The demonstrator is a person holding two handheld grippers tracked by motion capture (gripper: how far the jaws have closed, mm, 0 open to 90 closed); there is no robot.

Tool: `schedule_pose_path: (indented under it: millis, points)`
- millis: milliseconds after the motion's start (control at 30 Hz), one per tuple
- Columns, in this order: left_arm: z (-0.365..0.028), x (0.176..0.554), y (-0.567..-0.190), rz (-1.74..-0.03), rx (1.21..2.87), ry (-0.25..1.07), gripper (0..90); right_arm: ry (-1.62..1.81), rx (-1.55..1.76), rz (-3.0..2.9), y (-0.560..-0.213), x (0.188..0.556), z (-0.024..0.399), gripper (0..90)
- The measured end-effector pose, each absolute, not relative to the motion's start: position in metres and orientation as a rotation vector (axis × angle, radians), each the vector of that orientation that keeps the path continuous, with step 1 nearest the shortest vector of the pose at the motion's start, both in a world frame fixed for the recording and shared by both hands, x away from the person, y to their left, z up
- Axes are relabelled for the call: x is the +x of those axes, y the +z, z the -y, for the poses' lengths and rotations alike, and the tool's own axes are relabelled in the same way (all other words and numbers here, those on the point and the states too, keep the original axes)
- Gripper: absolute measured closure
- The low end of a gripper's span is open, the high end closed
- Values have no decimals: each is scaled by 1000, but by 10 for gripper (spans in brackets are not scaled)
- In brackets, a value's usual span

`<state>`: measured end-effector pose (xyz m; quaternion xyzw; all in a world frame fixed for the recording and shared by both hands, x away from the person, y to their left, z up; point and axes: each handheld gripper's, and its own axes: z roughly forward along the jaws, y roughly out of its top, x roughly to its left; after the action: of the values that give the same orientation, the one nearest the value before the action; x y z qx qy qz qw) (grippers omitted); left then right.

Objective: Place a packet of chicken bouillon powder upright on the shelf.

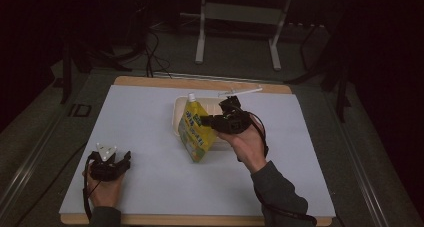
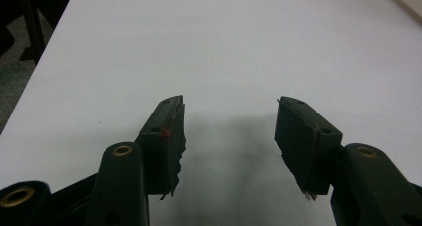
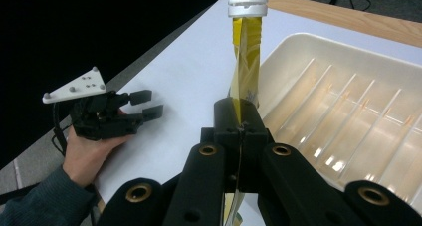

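resting at the near left of the white surface (image 1: 150,137), in the high view: the left hand-held gripper (image 1: 125,158), held in the person's left hand (image 1: 102,189), with its grey three-cornered plate (image 1: 106,151) on top and its cable looping down beside the wrist. standing wide open in the left gripper view (image 2: 229,136), with both black jaws spread apart, nothing between them, and only bare white sheet and a soft shadow underneath. showing again in the right gripper view (image 3: 149,104), lying well apart from the pouch, jaws parted and pointing toward the middle of the surface.

moving right, toward the middle: a yellow spouted drink pouch (image 1: 194,132) with a white screw cap (image 1: 191,96), standing tilted, its cap end up and away from the person, its bottom corner down toward the near side. leaning just beside, and partly over the left rim of, a shallow cream ribbed plastic tray (image 1: 212,104) lying toward the far middle of the surface. cannot tell whether the pouch is touching the tray.

further right: the right hand-held gripper (image 1: 206,121), carried in the right hand (image 1: 248,142) with a dark grey sleeve (image 1: 277,192) behind it, clamping the pouch by its right edge. closing tightly on the thin edge of the pouch (image 3: 246,56) in the right gripper view, jaws nearly meeting (image 3: 239,121), white cap (image 3: 247,1) straight above and the tray (image 3: 348,116) spreading to the right. lying beyond the tray, a white stick-like thing (image 1: 240,92), too small to name.
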<state>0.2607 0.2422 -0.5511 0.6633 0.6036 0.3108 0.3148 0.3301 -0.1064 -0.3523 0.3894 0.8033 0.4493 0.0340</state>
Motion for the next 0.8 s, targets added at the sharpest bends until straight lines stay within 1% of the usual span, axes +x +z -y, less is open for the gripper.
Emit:
schedule_pose_path:
  millis: [433, 800]
  points:
    - [-242, 261, -551, -1590, 1744, 819, 452, 1437, 1268, -2392, -349, 337, 110, 900]
    - [-242, 261, -551, -1591, 1741, 815, 451, 1500, 1358, -2273, -355, 342, 110, 900]
